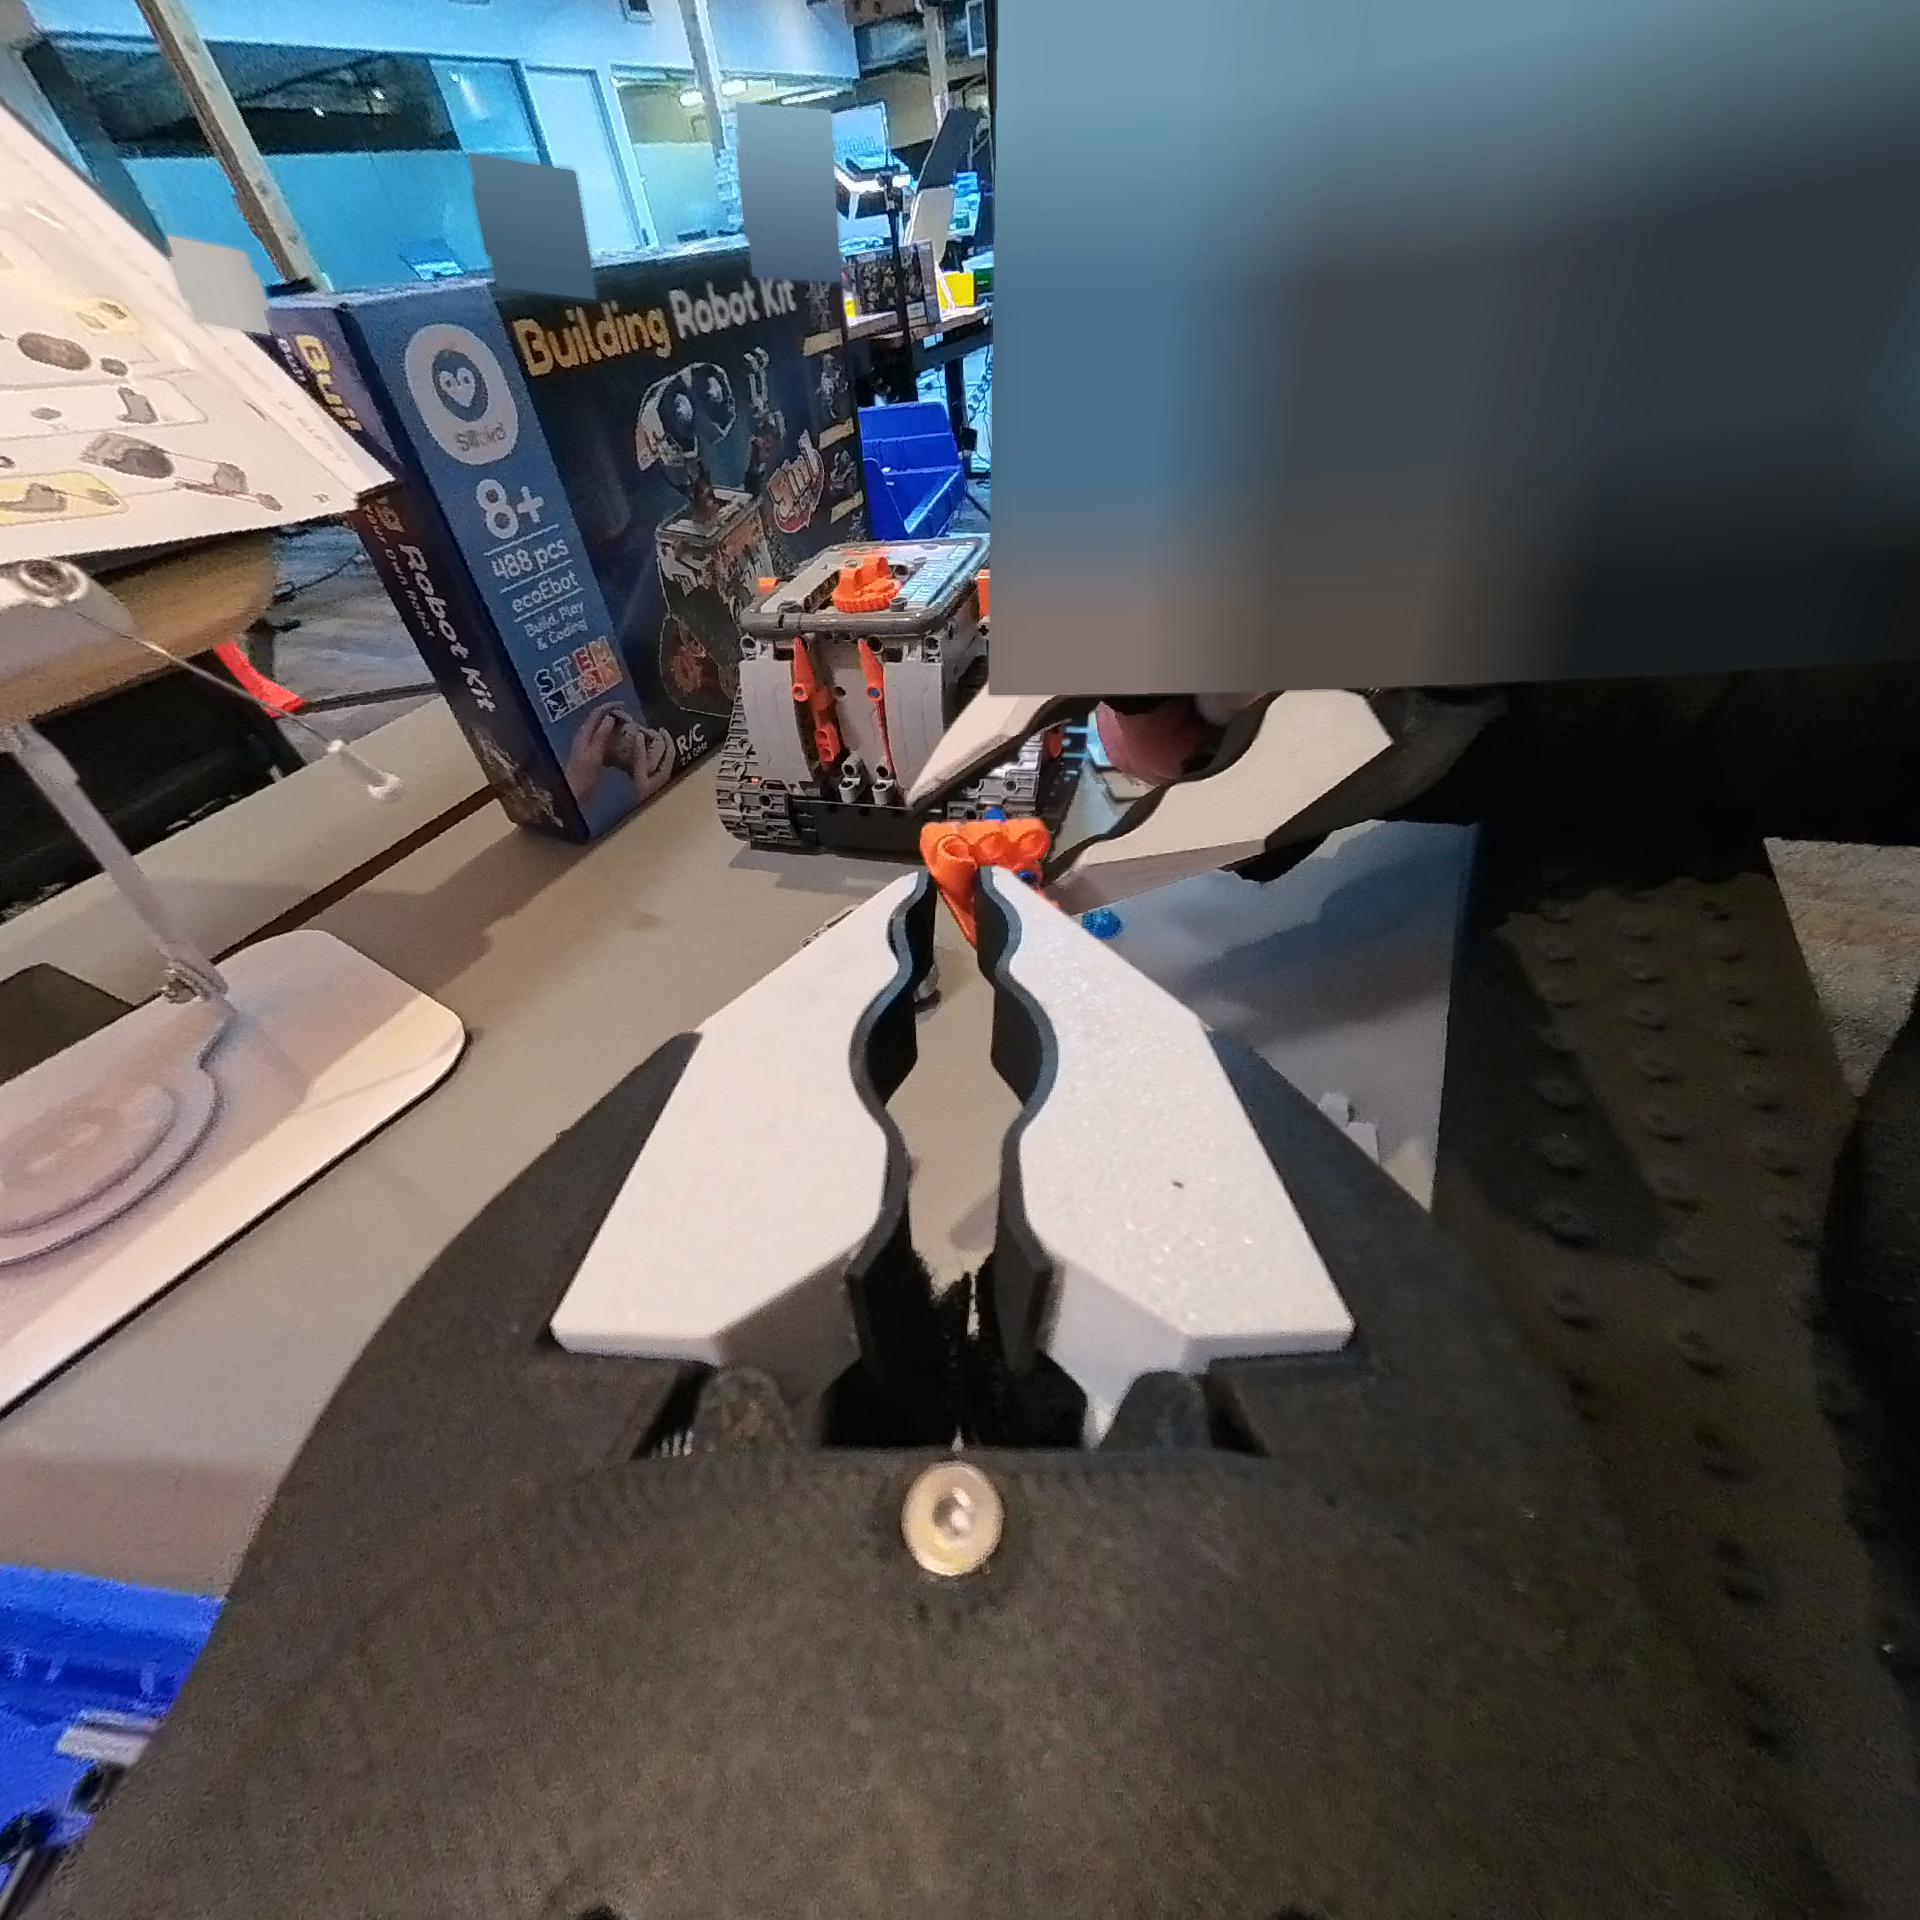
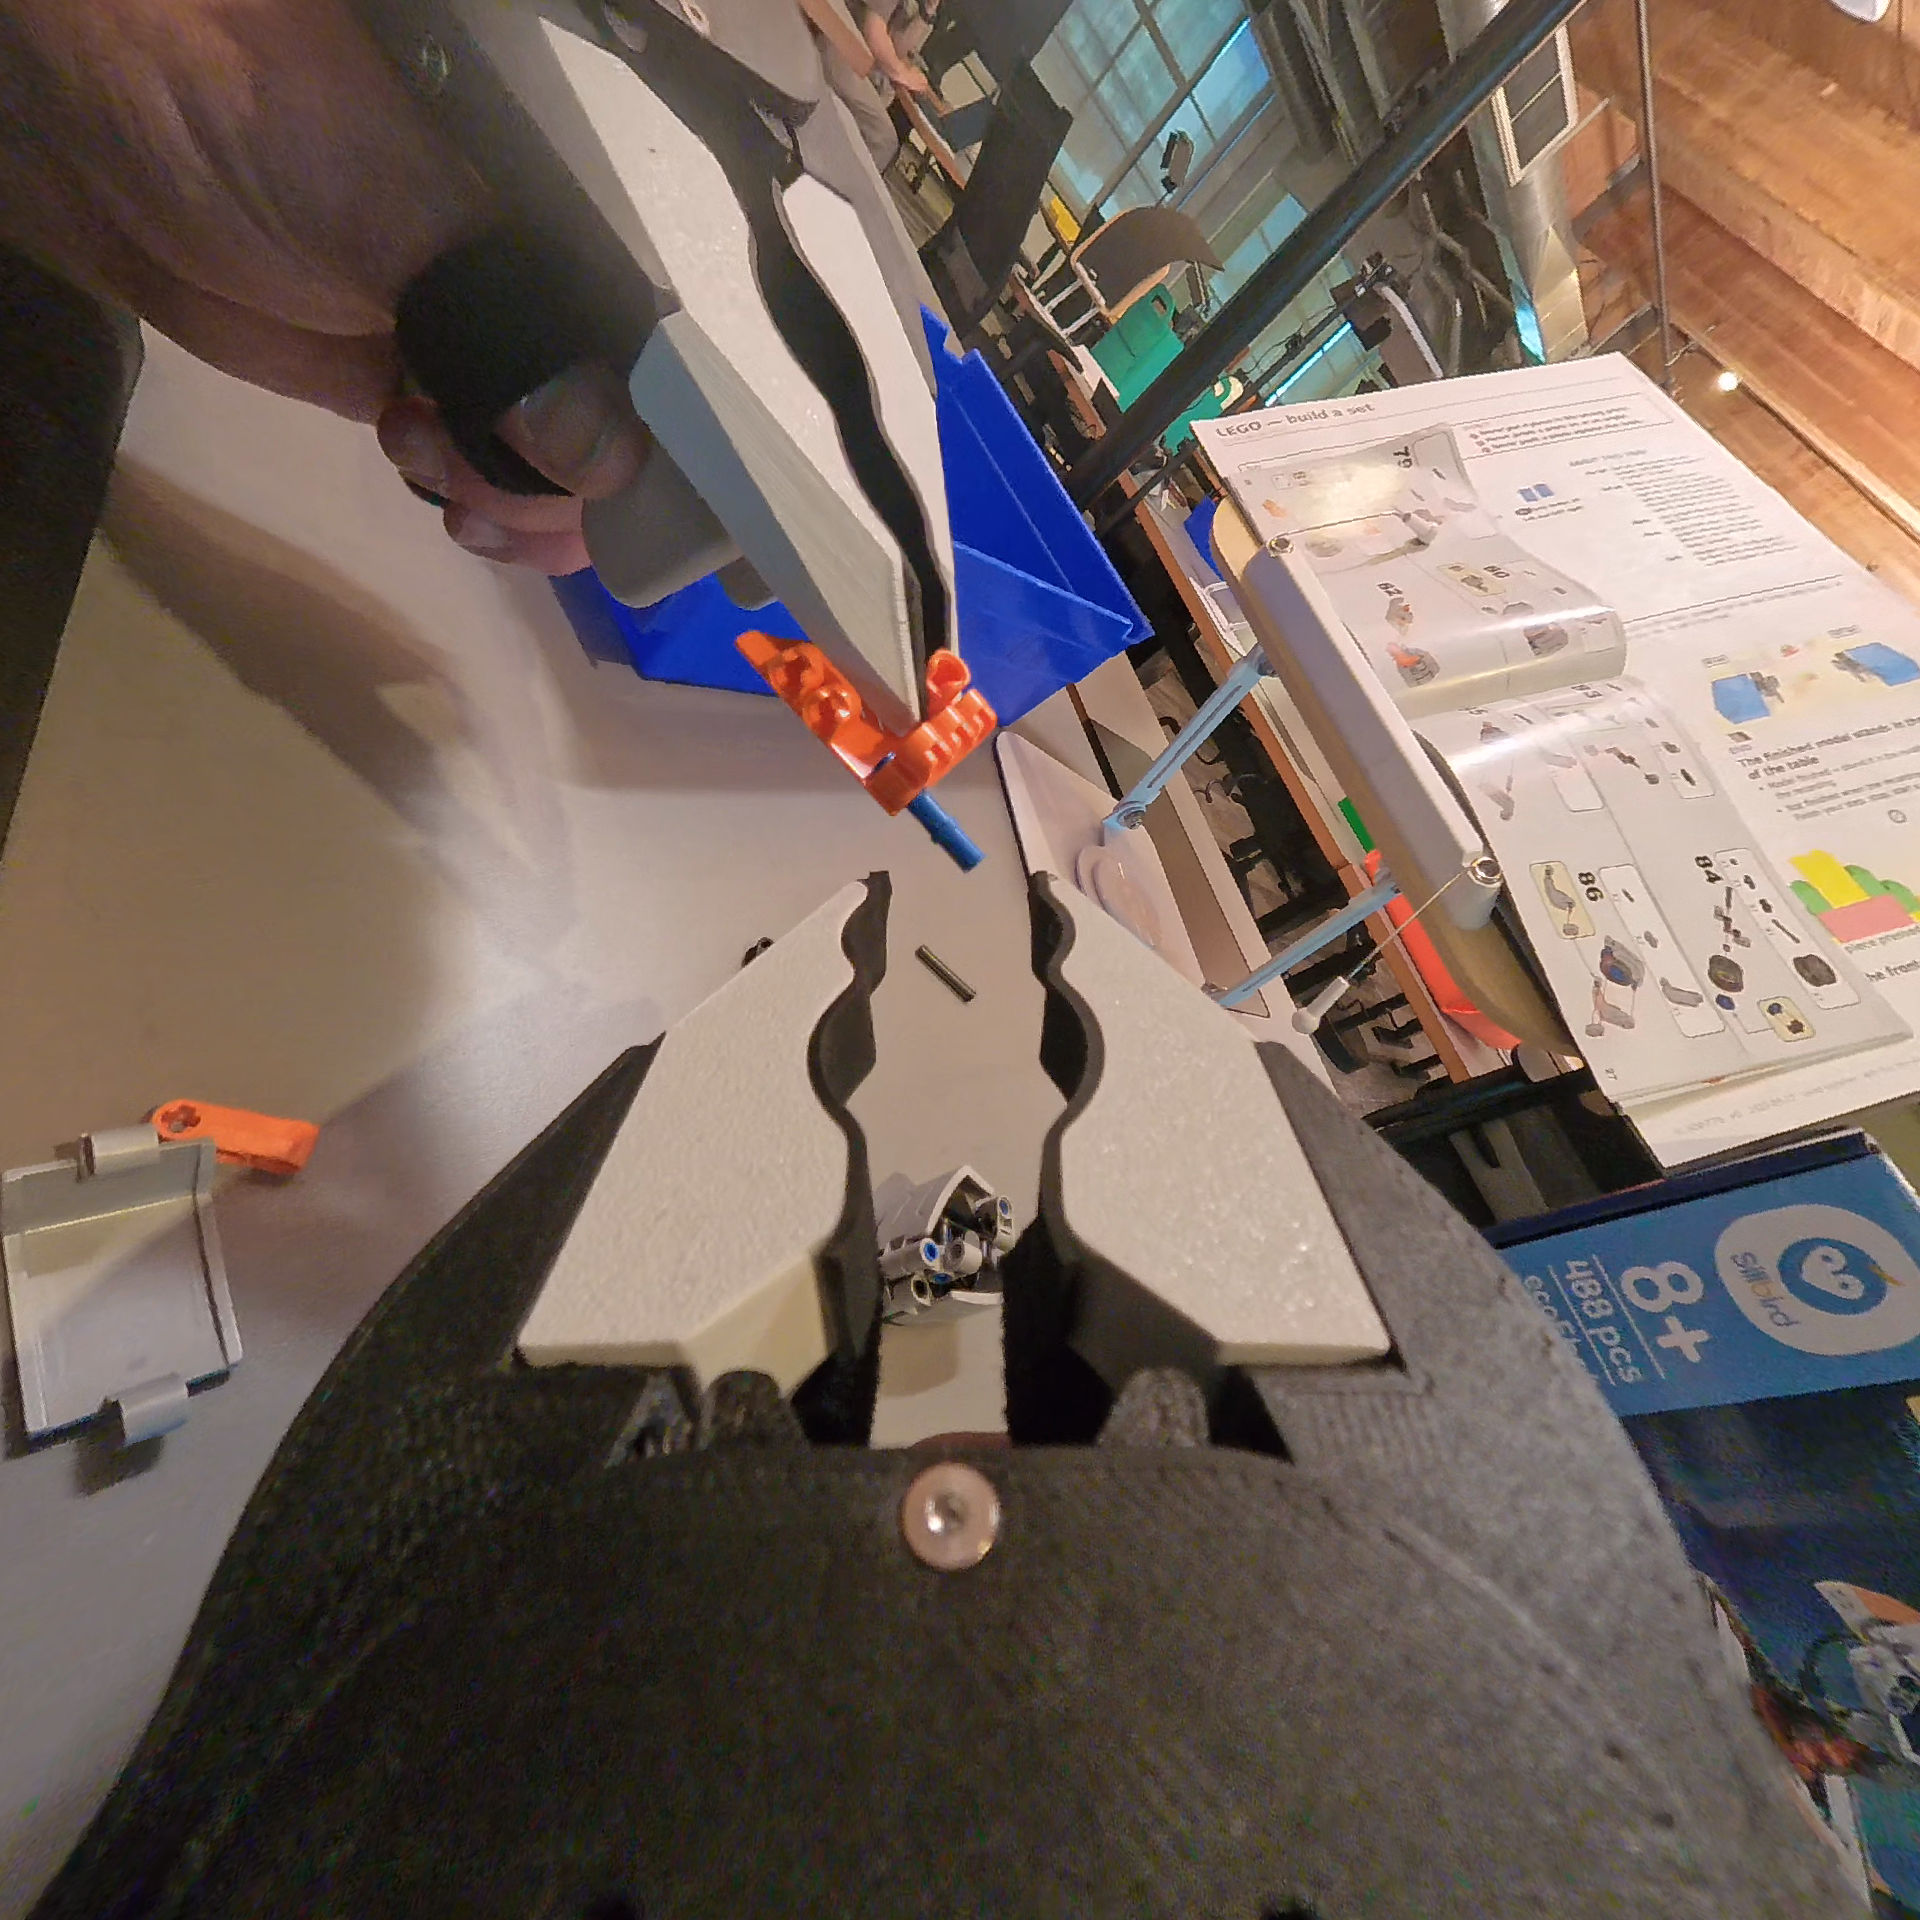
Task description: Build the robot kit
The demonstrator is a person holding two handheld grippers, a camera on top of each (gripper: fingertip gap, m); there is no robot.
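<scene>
While your left tongs (image 2: 920,691) pinch the ridged orange plastic assembly (image 2: 883,722), its blue pin (image 2: 945,831) juts toward your right tongs (image 2: 956,904), which gape empty just short of it. On the smooth grey table (image 2: 312,935) lie a thin black pin (image 2: 945,974), a grey hinged panel (image 2: 114,1278) and an orange beam (image 2: 239,1135). Beyond stand a blue bin (image 2: 1029,582), the tracked brick robot (image 1: 852,686) and its box (image 1: 623,499).

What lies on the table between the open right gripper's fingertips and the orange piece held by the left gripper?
In the right wrist view, a short black pin lies on the table, beneath the orange piece's blue pin.
</scene>
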